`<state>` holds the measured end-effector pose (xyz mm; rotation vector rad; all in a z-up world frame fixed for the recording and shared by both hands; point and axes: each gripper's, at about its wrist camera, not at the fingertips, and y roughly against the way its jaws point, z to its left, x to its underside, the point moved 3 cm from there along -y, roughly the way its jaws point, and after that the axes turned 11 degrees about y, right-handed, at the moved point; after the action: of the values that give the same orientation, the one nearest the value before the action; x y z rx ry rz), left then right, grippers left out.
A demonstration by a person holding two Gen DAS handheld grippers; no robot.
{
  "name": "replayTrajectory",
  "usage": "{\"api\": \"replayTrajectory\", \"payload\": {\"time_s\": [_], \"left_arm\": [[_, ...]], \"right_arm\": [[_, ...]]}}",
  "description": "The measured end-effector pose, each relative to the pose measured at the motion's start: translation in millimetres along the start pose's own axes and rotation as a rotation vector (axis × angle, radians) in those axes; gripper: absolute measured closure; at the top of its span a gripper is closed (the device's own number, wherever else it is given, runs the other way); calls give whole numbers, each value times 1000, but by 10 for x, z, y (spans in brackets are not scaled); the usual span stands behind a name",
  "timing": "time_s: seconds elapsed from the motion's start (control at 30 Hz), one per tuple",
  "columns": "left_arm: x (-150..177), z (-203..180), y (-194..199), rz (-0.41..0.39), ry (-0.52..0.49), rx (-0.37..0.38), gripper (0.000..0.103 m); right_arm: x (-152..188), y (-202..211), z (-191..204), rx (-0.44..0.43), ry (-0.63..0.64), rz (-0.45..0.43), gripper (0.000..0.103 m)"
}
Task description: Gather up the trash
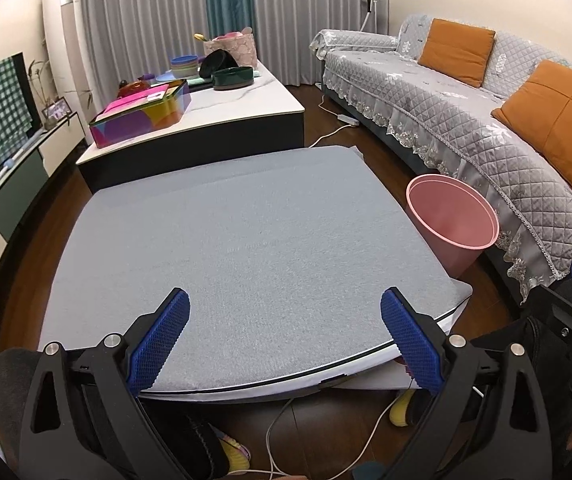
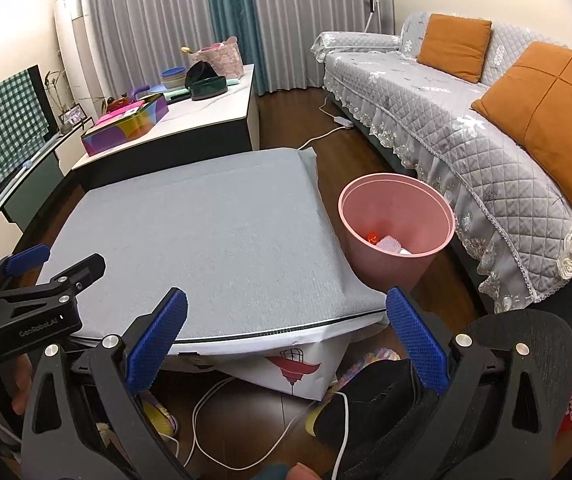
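Both-handed and empty: left gripper [image 1: 285, 334] and right gripper [image 2: 286, 336] hang wide-jawed over the bare grey table [image 2: 213, 232], while trash [image 2: 388, 243], seemingly paper scraps, sits in the pink bin [image 2: 446, 216] beside its right edge, nearer the right gripper.

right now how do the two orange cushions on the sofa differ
The far cushion leans against the backrest near the sofa's armrest end; the near cushion sits closer to the camera and looks larger. The near one shows crossed seams; the far one looks plain. Both are orange and square.
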<state>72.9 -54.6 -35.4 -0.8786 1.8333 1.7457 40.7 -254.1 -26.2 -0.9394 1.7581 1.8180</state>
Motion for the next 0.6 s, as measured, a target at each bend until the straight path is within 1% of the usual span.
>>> {"api": "replayTrajectory", "payload": {"time_s": [0.37,0.6], "left_arm": [[-4,53,-9,15,12,0,10],[4,27,4,4,-5,-3,10]], "right_arm": [[-2,-9,-2,7,13,-5,5],[-9,-6,4,9,20,-5,5]]}}
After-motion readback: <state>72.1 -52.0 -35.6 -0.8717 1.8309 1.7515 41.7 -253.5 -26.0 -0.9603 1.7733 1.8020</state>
